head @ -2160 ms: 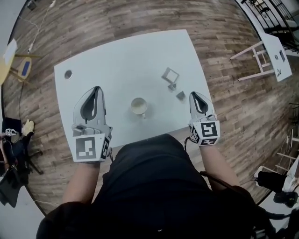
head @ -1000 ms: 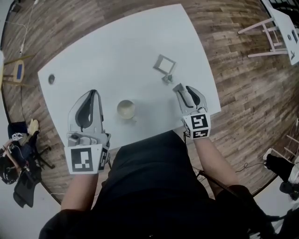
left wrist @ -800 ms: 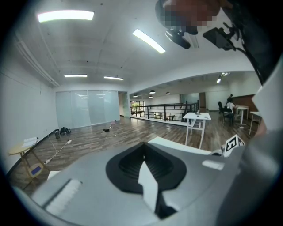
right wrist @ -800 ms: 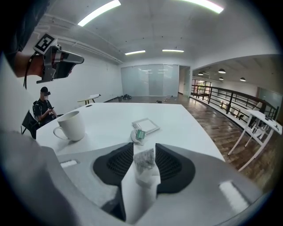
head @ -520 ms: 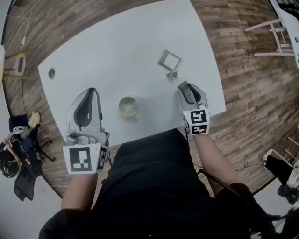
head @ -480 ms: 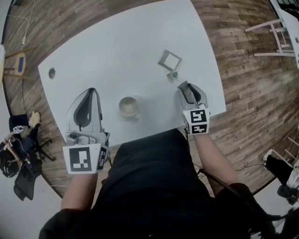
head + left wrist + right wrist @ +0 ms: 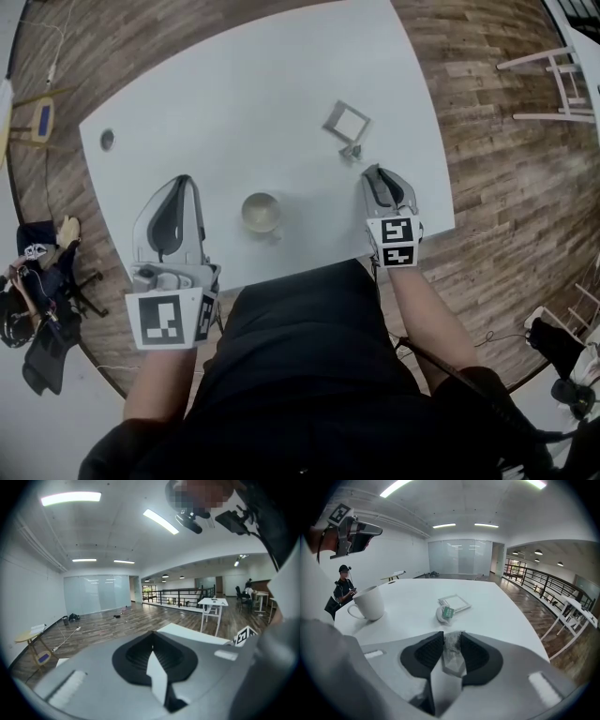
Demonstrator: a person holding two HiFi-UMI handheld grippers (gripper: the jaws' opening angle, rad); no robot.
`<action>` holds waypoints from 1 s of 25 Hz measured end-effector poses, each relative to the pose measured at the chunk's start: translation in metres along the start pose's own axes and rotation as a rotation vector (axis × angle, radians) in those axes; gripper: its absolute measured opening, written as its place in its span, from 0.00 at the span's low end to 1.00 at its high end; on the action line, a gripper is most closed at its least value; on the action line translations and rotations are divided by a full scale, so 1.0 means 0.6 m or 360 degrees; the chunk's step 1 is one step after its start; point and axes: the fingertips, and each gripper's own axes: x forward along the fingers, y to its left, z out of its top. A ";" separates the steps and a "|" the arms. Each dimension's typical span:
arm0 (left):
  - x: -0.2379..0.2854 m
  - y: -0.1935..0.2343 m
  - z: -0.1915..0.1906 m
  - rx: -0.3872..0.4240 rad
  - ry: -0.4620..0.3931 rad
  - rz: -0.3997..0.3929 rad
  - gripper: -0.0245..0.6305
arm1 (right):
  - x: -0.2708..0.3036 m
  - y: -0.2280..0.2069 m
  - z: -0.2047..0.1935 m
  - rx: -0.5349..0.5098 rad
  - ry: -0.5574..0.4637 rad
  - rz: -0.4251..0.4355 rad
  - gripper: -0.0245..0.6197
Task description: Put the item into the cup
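Note:
A white cup [image 7: 261, 212] [image 7: 370, 603] stands upright in the middle of the white table [image 7: 234, 84]. My right gripper [image 7: 373, 173] [image 7: 452, 641] is low over the table's right front. Its jaws have just been closing, and its pads now press on a small translucent tea bag [image 7: 453, 657]. Just beyond it lies a second tea bag [image 7: 352, 150] [image 7: 444, 613] with a green tag, next to a square flat packet [image 7: 346, 119] [image 7: 454, 603]. My left gripper [image 7: 183, 183] [image 7: 152, 634] hovers left of the cup, shut and holding nothing.
A round hole [image 7: 107, 140] sits in the table's far left corner. The table's right edge runs close beside my right gripper. A person [image 7: 344, 590] stands beyond the table's left side. Dark bags [image 7: 37, 281] lie on the wooden floor at the left.
My right gripper has come in from the table's right front edge and settled over the small tea bag that lay ahead of it. The left gripper has stayed where it was.

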 end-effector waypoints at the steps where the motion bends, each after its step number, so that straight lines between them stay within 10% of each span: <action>1: -0.002 0.001 0.000 -0.0001 -0.0003 0.0005 0.05 | 0.000 0.000 0.001 -0.0001 0.0002 0.0003 0.22; 25: -0.050 0.028 0.023 -0.0034 -0.0158 0.0154 0.05 | -0.030 -0.017 0.102 -0.0128 -0.0194 -0.0007 0.15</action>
